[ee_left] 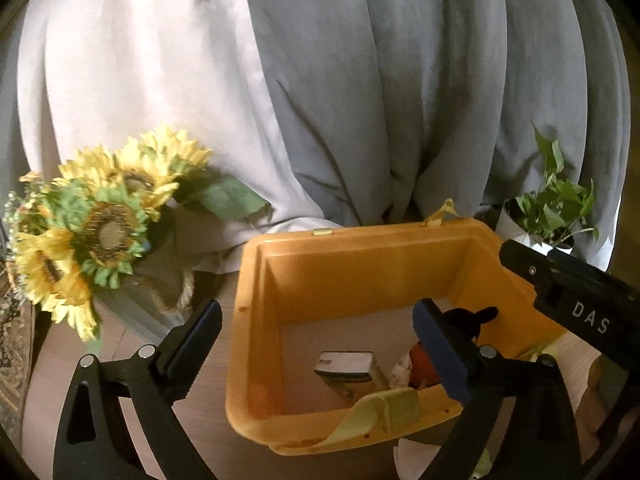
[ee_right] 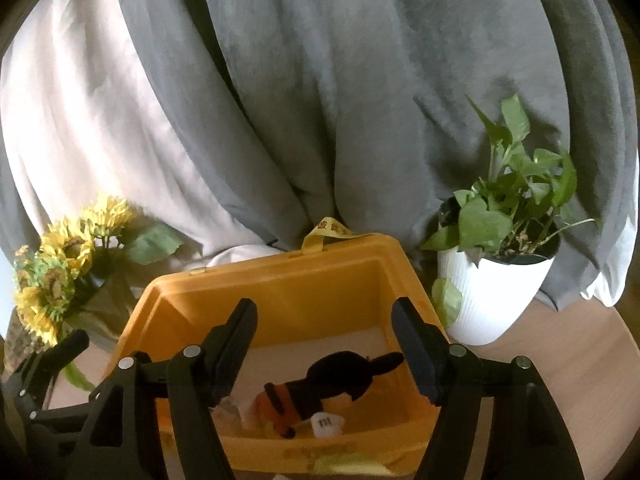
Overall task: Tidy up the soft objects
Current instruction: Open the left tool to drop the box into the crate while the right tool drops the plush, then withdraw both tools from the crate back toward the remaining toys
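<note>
White pot [ee_right: 494,294] plain in right view

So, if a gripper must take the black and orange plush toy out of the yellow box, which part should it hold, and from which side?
Probably its black middle body, from above. The plush toy lies flat on the floor of the yellow box, whose walls block any sideways approach; the ears look too thin.

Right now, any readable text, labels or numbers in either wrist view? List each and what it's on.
"DAS": white letters on the black body of the right tool, in the left wrist view.
Red print on the yellow ribbon at the far rim of the orange bin: too blurred to read.
Dark marks on the white tag by the plush toy in the bin: too small to read.
Nothing else legible.
</note>
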`<state>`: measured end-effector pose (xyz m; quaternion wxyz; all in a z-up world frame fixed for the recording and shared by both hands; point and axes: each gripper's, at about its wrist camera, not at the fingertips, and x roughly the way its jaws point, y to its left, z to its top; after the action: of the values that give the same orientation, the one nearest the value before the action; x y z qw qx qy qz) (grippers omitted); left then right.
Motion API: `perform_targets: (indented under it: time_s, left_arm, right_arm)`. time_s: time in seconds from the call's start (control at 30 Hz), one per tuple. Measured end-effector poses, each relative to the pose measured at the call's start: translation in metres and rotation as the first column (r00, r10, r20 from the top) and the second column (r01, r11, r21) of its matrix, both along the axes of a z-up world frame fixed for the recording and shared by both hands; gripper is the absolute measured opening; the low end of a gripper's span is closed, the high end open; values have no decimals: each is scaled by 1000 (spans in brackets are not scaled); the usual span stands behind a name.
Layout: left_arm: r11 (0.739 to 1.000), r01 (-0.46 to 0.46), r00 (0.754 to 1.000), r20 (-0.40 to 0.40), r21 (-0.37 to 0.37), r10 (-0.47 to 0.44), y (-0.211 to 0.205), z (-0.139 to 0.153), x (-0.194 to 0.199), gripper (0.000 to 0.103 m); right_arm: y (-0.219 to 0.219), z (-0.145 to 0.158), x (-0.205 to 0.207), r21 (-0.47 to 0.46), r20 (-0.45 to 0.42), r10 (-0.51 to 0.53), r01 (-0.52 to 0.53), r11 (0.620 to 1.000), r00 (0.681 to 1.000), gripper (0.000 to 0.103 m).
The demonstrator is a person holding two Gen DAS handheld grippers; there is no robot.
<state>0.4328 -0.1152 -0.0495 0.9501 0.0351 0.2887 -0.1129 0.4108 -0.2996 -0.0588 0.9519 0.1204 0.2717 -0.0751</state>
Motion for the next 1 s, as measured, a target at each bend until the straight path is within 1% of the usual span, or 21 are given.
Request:
perform_targets:
  time_s: [0.1, 0.43, 0.77, 1.0]
  left_arm:
    - [1000, -2, 1000, 18, -13, 2, 5, 8, -10, 98]
    - [999, -43, 996, 82, -20, 45, 26, 32, -53, 98]
    - [997, -71, 990, 118, -17, 72, 47, 45, -90, 98]
    - [995, -101, 987, 123, -4, 101, 59, 47, -113, 98]
  right_arm:
    - [2, 6, -10, -3, 12, -3, 3, 1000, 1000, 71]
    - [18, 24, -47, -18, 59, 2, -1, 1000, 998, 71]
    - [39, 34, -82, -30, 73, 12, -10, 1000, 997, 71]
    - [53, 37, -103, -36, 85, 22, -19, 999, 996, 71]
